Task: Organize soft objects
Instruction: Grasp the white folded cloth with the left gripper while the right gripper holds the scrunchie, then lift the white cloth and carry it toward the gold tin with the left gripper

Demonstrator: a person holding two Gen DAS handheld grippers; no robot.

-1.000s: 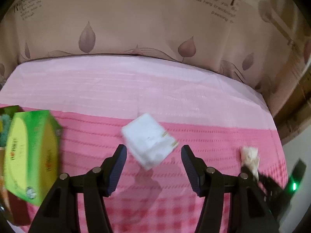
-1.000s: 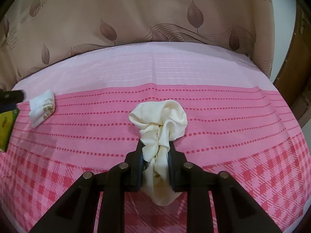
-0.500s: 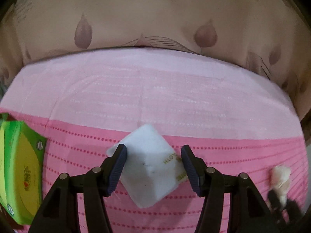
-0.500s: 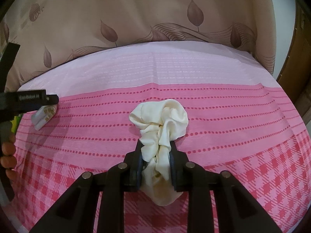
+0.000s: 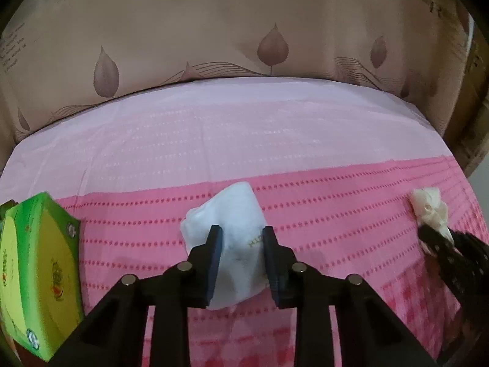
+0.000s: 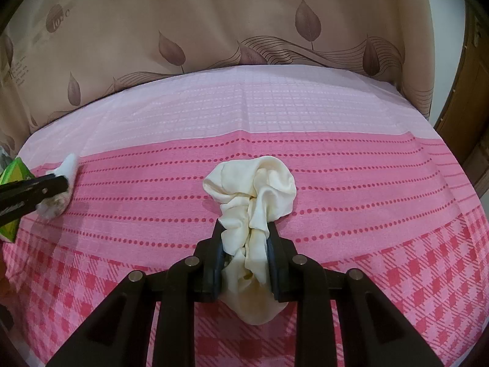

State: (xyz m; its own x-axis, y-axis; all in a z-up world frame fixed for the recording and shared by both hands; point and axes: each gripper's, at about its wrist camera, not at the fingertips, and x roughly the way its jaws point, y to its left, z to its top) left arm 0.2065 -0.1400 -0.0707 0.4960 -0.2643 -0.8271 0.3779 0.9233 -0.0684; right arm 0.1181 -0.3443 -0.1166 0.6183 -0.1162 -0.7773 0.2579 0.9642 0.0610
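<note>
Left wrist view: my left gripper (image 5: 240, 246) is clamped on a soft white folded towel (image 5: 227, 217) (faint gold lettering) over the pink tablecloth (image 5: 336, 214); a glossy green box (image 5: 39, 272) sits near its left edge. Right wrist view: my right gripper (image 6: 244, 241) pinches a crumpled cream cloth (image 6: 253, 192), with open cloth all around.

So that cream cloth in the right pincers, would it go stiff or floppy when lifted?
Probably floppy: the cream cloth bunches into soft folds where the right gripper pinches it. Likely light too, since it crumples easily. Its loose end may dangle and drag on the pink bedspread.
</note>
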